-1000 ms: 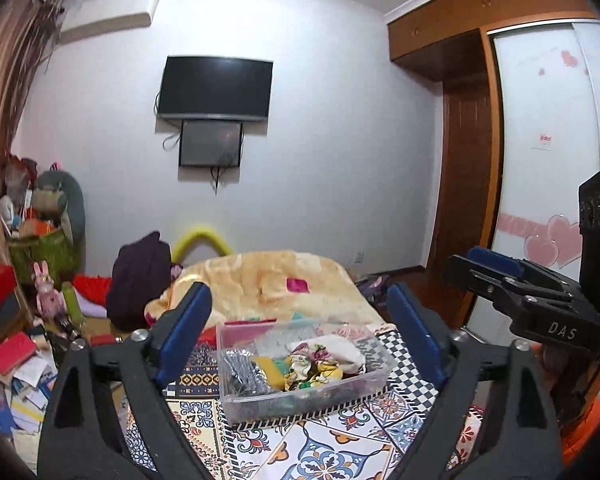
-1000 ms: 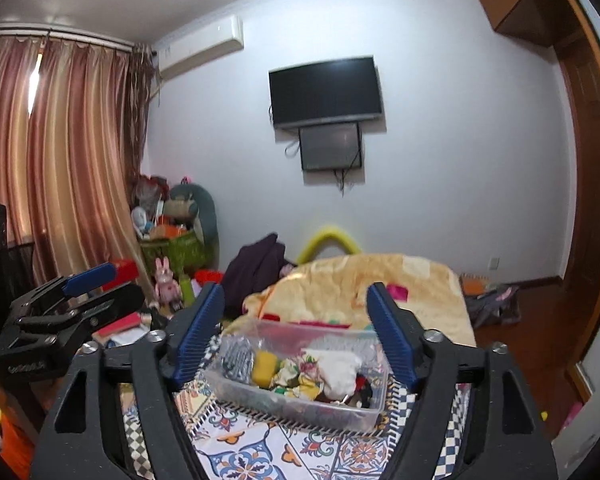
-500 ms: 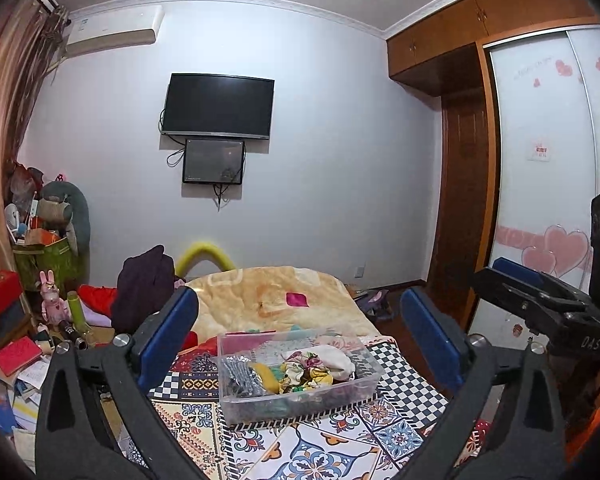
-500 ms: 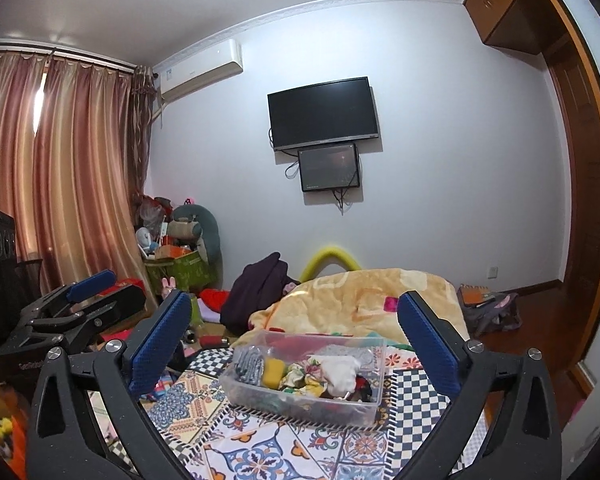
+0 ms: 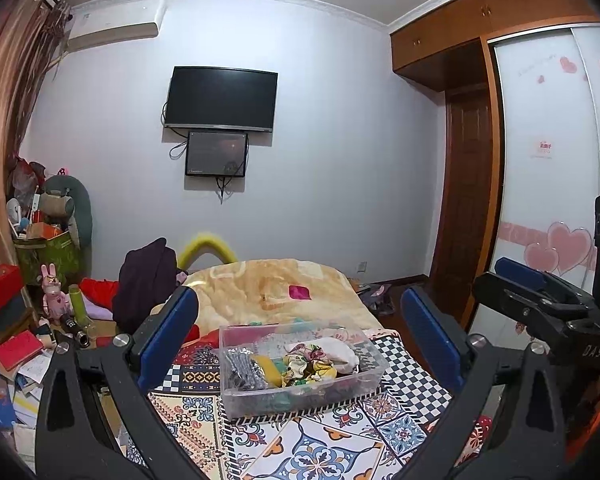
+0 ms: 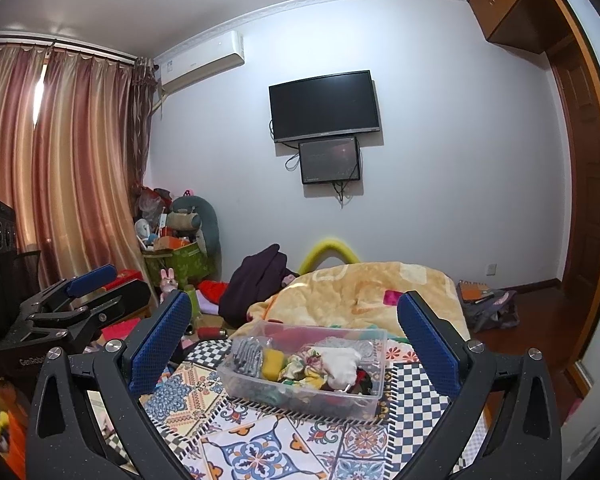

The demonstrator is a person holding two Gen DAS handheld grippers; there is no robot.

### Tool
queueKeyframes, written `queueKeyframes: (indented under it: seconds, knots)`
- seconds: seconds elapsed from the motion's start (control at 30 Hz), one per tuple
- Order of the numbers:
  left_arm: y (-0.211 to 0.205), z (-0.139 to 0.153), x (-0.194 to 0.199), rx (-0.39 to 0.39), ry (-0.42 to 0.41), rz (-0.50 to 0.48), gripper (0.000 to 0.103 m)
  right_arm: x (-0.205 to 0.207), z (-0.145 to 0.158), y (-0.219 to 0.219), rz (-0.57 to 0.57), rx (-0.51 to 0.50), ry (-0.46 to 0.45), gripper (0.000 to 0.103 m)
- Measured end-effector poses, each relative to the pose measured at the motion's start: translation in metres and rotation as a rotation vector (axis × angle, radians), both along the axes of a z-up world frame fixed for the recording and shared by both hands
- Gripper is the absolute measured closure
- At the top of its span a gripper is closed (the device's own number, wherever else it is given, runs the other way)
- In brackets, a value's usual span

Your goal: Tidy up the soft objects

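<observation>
A clear plastic bin [image 5: 370, 386] sits on a patterned cloth [image 5: 324, 444]; it also shows in the right wrist view [image 6: 364, 398]. It holds several soft items: a grey piece [image 5: 242, 368], a yellow piece [image 5: 270, 366], a floral cloth [image 5: 306, 364] and a white cloth [image 6: 342, 364]. My left gripper [image 5: 298, 338] is open and empty, held back from and above the bin. My right gripper [image 6: 294, 334] is open and empty, likewise back from the bin. Each gripper shows at the edge of the other's view.
A yellow blanket [image 5: 268, 284] covers the bed behind the bin. A dark garment [image 5: 146, 280] lies at its left. Toys, boxes and books [image 5: 16, 344] crowd the left floor. A wardrobe [image 5: 548, 168] stands right. A TV [image 5: 220, 100] hangs on the wall.
Both grippers have opened wider and pulled up and back from the bin, so more of the wall and ceiling shows. The bin and its contents have not moved.
</observation>
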State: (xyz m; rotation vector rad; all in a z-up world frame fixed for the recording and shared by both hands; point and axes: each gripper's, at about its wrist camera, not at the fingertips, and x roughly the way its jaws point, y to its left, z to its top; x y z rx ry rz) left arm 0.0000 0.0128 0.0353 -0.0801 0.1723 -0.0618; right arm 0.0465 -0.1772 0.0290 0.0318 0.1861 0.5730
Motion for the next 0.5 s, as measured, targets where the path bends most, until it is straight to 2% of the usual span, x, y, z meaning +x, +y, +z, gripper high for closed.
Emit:
queueKeyframes:
  seconds: [0.5]
  knots:
    - [-0.0012, -0.0032, 0.0019, 0.009, 0.006, -0.002, 0.0, 0.0026, -0.0009, -0.0021, -0.003, -0.002, 0.007, 0.0]
